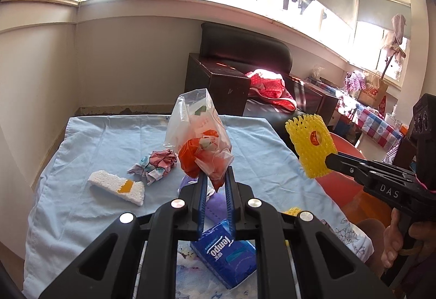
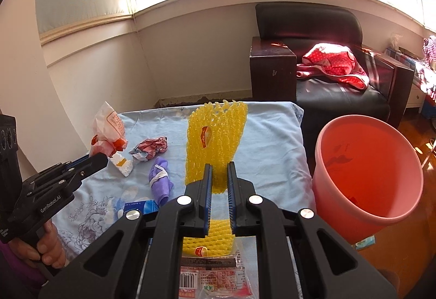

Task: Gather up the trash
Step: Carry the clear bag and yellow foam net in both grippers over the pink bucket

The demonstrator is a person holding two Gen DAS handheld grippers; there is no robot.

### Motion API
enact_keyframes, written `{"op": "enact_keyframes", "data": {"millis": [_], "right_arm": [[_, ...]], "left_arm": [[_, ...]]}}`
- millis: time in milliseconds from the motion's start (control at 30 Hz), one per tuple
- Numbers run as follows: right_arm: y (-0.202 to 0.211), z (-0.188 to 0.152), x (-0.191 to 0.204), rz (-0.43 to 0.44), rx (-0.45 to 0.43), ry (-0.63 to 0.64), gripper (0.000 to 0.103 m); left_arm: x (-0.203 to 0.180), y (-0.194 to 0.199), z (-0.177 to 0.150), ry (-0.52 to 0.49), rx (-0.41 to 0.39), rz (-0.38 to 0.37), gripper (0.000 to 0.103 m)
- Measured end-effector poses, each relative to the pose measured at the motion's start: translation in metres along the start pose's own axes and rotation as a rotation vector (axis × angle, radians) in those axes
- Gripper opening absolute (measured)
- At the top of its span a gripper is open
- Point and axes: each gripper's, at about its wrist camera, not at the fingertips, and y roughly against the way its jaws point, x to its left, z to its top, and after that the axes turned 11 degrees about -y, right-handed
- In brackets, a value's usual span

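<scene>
a: what's the left gripper (image 1: 215, 179) got?
b: it's clamped narrow on a clear plastic bag (image 1: 200, 133) with orange scraps inside, lifted above the surface (image 1: 81, 141), which is covered in a light blue cloth.
a: and the right gripper (image 2: 219, 176)?
b: its jaws are pinched on a yellow foam net (image 2: 215, 135), a fruit sleeve with a small red label. the net stands up from the fingers, clear of the cloth.
a: where's the bin?
b: a pink bucket (image 2: 368, 176) sits just off the right edge of the surface, mouth tilted toward the right wrist camera. beside the net, not under it.
a: what's left lying there?
b: a crumpled pink wrapper (image 1: 156, 167), a white foam chunk (image 1: 117, 187) with an orange patch next to it, a purple cloth bundle (image 2: 160, 182) tied with a white band, and a blue tissue pack (image 1: 226, 255) near the front edge. a second yellow net (image 2: 208, 241) lies under the right gripper, touching a printed food packet (image 2: 209, 280).
a: background?
b: a black armchair (image 2: 327, 54) with a red dotted cloth (image 2: 332, 64) on its seat, under bright windows.
</scene>
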Motion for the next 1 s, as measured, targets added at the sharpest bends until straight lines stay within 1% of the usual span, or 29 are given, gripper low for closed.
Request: {"op": "enact_keyframes", "data": {"millis": [200, 467, 833, 1000], "right_arm": [[0.017, 0.002, -0.011, -0.038, -0.063, -0.007, 0.011], [0.041, 0.006, -0.036, -0.095, -0.137, -0.042, 0.011], [0.071, 0.01, -0.074, -0.179, -0.233, -0.094, 0.011], [0.081, 0.012, -0.095, -0.22, -0.263, -0.122, 0.011]], "left_arm": [[-0.021, -0.001, 0.015, -0.027, -0.035, -0.035, 0.012], [-0.05, -0.004, 0.036, -0.052, -0.072, -0.084, 0.012], [-0.104, -0.017, 0.058, -0.119, -0.103, -0.169, 0.012], [-0.132, -0.027, 0.065, -0.152, -0.109, -0.207, 0.012]]}}
